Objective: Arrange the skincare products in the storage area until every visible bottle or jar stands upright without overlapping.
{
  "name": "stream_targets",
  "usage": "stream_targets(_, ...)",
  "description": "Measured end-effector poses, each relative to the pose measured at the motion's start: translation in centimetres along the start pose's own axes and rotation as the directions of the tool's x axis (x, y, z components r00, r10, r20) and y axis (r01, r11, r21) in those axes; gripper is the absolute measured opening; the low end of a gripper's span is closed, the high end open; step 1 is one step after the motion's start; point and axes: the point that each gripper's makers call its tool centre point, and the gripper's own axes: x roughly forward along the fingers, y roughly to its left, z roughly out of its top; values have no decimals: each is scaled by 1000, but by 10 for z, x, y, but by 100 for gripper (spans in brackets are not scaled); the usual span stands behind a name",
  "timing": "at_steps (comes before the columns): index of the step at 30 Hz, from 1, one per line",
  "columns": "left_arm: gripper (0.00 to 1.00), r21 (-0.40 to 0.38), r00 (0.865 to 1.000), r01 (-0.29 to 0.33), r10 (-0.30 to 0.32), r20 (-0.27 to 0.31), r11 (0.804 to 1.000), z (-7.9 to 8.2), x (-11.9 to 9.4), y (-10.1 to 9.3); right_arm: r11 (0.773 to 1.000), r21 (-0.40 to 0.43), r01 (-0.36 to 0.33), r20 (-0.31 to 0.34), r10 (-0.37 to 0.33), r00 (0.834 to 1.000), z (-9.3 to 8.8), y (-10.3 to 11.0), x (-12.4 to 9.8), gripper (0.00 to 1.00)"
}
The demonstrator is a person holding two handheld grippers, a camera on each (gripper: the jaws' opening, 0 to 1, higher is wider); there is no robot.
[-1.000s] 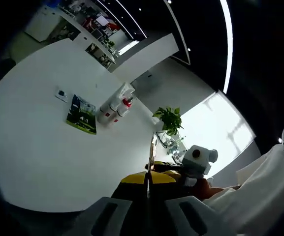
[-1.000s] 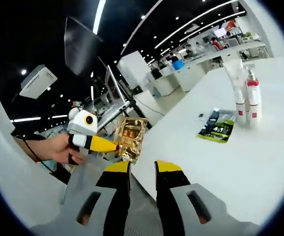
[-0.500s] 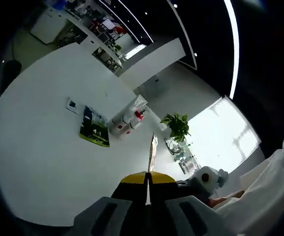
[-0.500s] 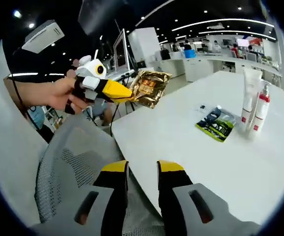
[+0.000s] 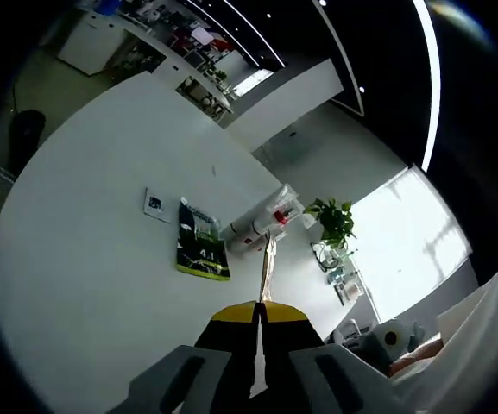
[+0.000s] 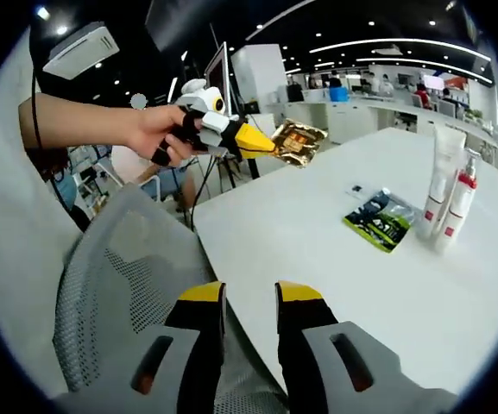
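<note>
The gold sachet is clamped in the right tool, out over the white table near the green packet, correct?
Not quite: the left tool holds the gold sachet, as the right gripper view shows. The right tool is open and holds nothing. The rest stands: it is over the white table, near the green packet.

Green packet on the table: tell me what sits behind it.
Behind the green packet stand a white tube and a red-capped pump bottle, both upright on the white table. Their labels are too small to read.
</note>
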Motion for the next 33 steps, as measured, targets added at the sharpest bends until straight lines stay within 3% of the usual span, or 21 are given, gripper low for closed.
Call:
stream_targets(12, 1, -42, 989, -98, 92, -112, 994, 22, 31, 48, 998, 15, 53, -9, -53, 999, -3, -12, -2, 21)
stream_targets(22, 1, -74, 961, -183, 163, -224, 980, 23, 50, 79, 997, 27, 69, -24, -68, 997, -7, -16, -1, 21)
stream_targets(26, 1, -110, 958, -191, 160, -239, 975, 30, 59, 89, 997, 30, 74, -37, -72, 997, -9, -17, -1, 21)
stream_targets(33, 1, -133, 937, -236, 190, -292, 962, 29, 72, 109, 995, 46, 86, -53, -83, 995, -13, -21, -1, 21)
